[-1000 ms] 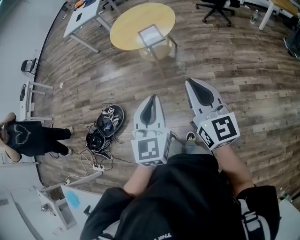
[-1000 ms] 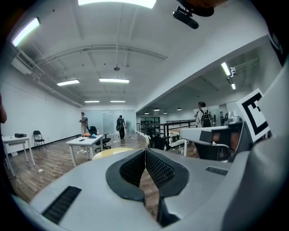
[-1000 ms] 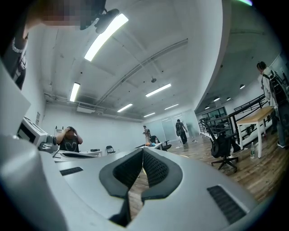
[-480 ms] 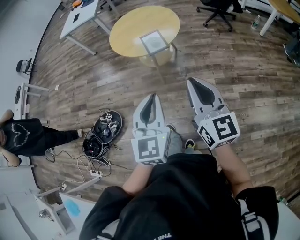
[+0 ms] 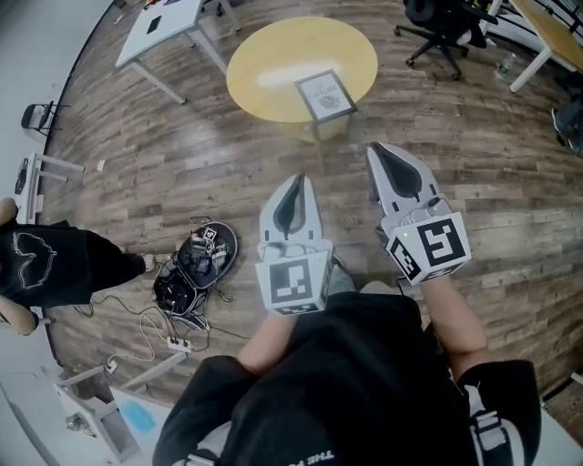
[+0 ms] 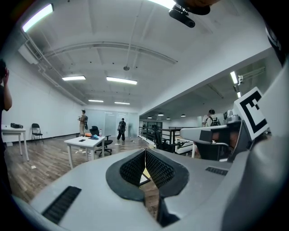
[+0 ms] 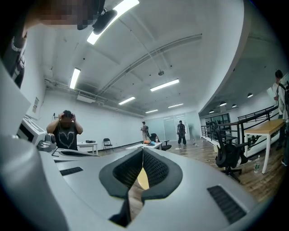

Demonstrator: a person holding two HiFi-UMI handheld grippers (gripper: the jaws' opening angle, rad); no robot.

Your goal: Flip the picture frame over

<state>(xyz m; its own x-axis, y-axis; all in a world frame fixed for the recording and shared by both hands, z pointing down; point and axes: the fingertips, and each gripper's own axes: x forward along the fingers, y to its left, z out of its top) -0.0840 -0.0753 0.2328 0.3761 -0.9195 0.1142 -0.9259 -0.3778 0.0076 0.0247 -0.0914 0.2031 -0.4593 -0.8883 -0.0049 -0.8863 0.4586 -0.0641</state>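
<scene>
In the head view the picture frame [image 5: 326, 95] lies flat on the round yellow table [image 5: 273, 55], near the table's lower right edge in the upper middle of the frame, its pale face with some print turned up. Both grippers sit below it over the wooden floor [image 5: 510, 182], well apart from the table and pointing up the frame toward it. The left gripper [image 5: 297, 181] is at the centre of the frame and the right gripper [image 5: 376, 148] is just to its right and a little higher. The left gripper view shows that gripper [image 6: 145, 153] with its dark ribbed pads pressed together at the tips and nothing pinched (only a sliver of the yellow tabletop shows through the gap lower down). The right gripper view shows the same for the right gripper [image 7: 142, 151]: jaws closed tip to tip, holding nothing. At the upper left of the head view stands a white table [image 5: 164, 23], and a black office chair [image 5: 442, 23] is at the upper right. A heap of cables and gear [image 5: 196, 259] lies on the floor at middle left, with a person in a black shirt [image 5: 36, 264] at the left edge.
</scene>
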